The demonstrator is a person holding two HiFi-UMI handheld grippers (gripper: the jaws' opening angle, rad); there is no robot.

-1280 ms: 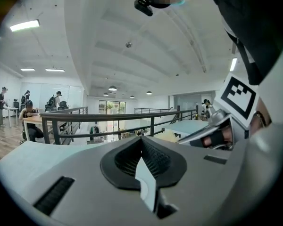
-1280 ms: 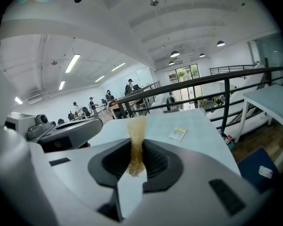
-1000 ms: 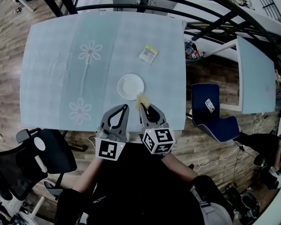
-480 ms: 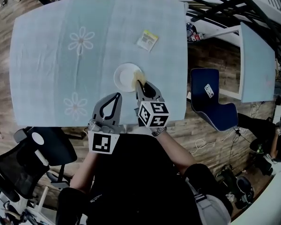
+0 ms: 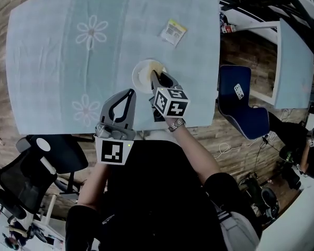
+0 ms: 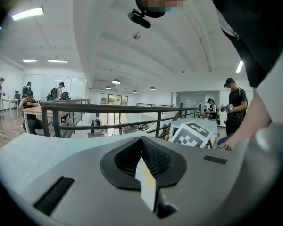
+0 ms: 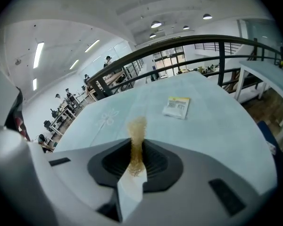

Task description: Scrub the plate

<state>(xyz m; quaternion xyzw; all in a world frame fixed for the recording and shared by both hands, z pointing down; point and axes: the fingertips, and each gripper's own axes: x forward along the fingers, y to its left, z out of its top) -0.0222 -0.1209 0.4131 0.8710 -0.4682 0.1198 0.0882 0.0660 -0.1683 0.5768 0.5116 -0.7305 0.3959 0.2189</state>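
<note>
scrubbing is judged to be the step in hand.

item: small round white plate [image 5: 142,77], set on the pale blue tablecloth with flower prints [image 5: 52,61], close to the table's near edge and right of centre.

item: right gripper [image 5: 156,77], jaws clamped on a thin tan fibrous scouring pad [image 7: 137,133]. in the head view the pad's tip is seen over the plate's right half, though contact cannot be confirmed. in the right gripper view the plate itself is hidden beneath the jaws.

item: left gripper [image 5: 130,93], jaws closed together with nothing between them. it is held over the cloth just left of the plate and apart from it. its view is tilted up toward a dark metal railing [image 6: 108,108].

item: small flat white-and-yellow packet [image 5: 172,32], lying on the cloth well beyond the plate, with no part in the work.

item: blue chair [image 5: 240,109], off the table's right side.

next move, as a judgement: the pad is to be pressed flat on the plate's face and drawn round in strokes. the plate looks light and is unheld, so it may slide on the cloth. the rim could be steadied by the left gripper, or the pressure kept straight down.
</note>
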